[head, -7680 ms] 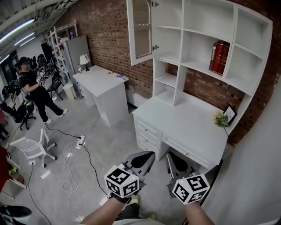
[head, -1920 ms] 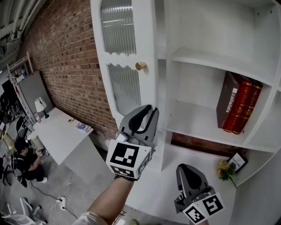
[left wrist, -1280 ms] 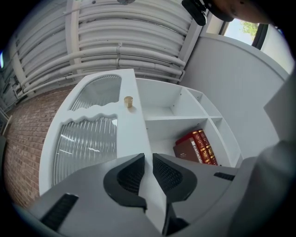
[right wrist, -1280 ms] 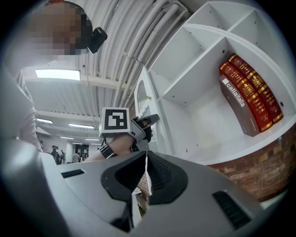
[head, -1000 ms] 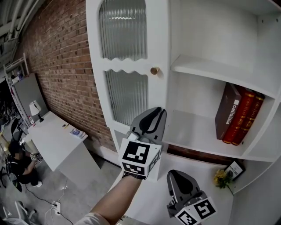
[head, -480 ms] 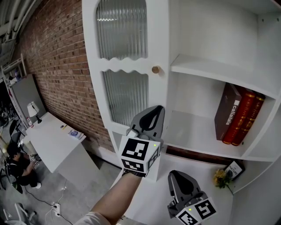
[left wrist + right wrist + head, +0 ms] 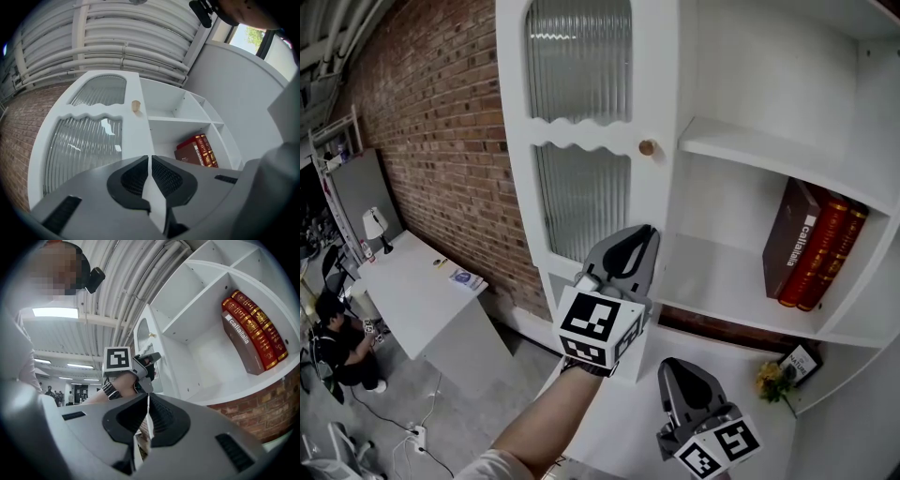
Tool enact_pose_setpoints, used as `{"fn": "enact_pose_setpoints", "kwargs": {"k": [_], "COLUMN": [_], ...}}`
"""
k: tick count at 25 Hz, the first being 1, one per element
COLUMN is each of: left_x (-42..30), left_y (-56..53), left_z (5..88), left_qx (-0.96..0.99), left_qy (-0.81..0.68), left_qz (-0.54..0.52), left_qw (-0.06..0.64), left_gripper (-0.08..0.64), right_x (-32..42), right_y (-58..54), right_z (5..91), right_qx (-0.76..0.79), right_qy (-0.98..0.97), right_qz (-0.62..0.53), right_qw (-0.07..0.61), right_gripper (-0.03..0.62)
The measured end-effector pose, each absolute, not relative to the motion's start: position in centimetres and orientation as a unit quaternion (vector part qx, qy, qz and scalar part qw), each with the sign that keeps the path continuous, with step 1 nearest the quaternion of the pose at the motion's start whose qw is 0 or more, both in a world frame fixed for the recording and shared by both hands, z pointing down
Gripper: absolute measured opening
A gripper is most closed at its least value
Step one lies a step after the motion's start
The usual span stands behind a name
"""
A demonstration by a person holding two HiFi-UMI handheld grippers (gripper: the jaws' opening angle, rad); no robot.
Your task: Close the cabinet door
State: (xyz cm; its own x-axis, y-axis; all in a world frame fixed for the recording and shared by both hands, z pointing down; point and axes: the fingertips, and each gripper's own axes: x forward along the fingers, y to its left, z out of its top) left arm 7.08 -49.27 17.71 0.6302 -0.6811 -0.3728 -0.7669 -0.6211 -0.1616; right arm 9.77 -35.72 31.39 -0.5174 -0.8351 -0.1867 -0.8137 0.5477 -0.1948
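The white cabinet door (image 7: 581, 141) with ribbed glass panels and a small brass knob (image 7: 647, 147) stands nearly flush with the white shelving unit (image 7: 769, 159). My left gripper (image 7: 630, 246) is shut with nothing in it, its tips against the door's lower frame. In the left gripper view the door (image 7: 93, 131) and knob (image 7: 136, 106) fill the left, past the shut left gripper (image 7: 150, 161). My right gripper (image 7: 680, 375) hangs lower, shut and empty, away from the door. The right gripper (image 7: 148, 401) looks up at the shelves.
Red and brown books (image 7: 811, 246) stand on the middle shelf. Below are a white desk top (image 7: 623, 427), a small plant (image 7: 772, 381) and a picture frame (image 7: 802, 360). A brick wall (image 7: 431, 122), another white desk (image 7: 422, 295) and a crouching person (image 7: 337, 342) lie left.
Over the frames I came up from the floor to the cabinet. The door swung from open toward the shelves, pushed by my left gripper, and has moved a little further right since half a second ago.
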Motion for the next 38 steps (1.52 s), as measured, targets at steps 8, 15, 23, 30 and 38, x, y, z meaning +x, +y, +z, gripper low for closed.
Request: {"fn": "enact_pose_setpoints", "kwargs": {"k": [8,15,23,30,38], "left_x": [6.3,4.5,1.9,-0.4,-0.8], "left_y": [-47.7,-44.8,-39.5,-36.1,-31.6], "left_z": [18.7,21.8,25.8,27.7,31.4], "left_qx": [-0.894,-0.906,-0.917,-0.919,-0.919], "left_qy": [0.402,0.391,0.38,0.381,0.381], "left_qz": [0.133,0.117,0.099,0.098,0.099], "left_qw": [0.145,0.115,0.073,0.032,-0.018], "left_gripper": [0.021,0.021,0.021,0.021,0.021], "right_x": [9.1,8.4,7.2,5.9,5.0], "right_y": [-35.3,-35.2,-34.4,-33.4,-32.2], "right_z": [31.9,32.5,33.4,33.9,34.8], "right_qx": [-0.466,-0.469,-0.463,-0.451,-0.442], "right_qy": [0.876,0.877,0.882,0.889,0.894], "right_qz": [-0.034,-0.03,-0.03,-0.03,-0.031], "right_qw": [0.116,0.099,0.084,0.072,0.064], "right_gripper": [0.017,0.018,0.017,0.017,0.017]}}
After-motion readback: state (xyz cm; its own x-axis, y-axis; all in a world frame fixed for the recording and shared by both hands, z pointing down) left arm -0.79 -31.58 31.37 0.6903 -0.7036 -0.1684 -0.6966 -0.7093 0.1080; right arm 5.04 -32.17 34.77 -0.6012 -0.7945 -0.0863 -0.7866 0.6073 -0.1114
